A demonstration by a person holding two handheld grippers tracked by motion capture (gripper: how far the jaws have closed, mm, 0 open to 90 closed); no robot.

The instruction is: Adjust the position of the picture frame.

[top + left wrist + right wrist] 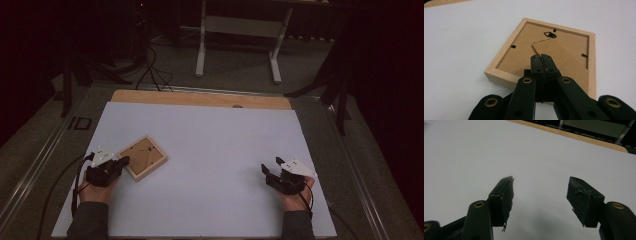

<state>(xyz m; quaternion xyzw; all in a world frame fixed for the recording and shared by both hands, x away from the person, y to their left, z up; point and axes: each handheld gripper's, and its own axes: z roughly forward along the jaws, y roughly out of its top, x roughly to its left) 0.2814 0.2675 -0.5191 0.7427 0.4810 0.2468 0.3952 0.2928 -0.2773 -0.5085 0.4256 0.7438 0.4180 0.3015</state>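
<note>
On the left half of the white board [210, 150], your left gripper [124, 161] sits at the near corner of the wooden picture frame [144, 157], which lies face down and flat, turned at an angle to the board's edges. In the left gripper view the two black jaws of the left gripper [541, 62] are pressed together with no gap between the pads, their tips over the near rail of the picture frame [549, 57] and its brown backing board [564, 55]. Whether they pinch anything, such as the edge of the fold-out stand flap [554, 50] cut into that backing, you cannot tell from here; the pads meet flush and nothing shows between them. The backing carries a small black triangular hanger [549, 34] near the far rail and little black retaining tabs [513, 46] along the sides. Your right gripper [271, 169] rests on the right side of the board, well apart from the frame, with your hand [297, 192] behind it. In the right gripper view the jaws of the right gripper [540, 192] stand wide apart with only bare white surface between them; they hold nothing. Beyond the board's far edge runs a strip of light wooden tabletop [200, 97].
</note>
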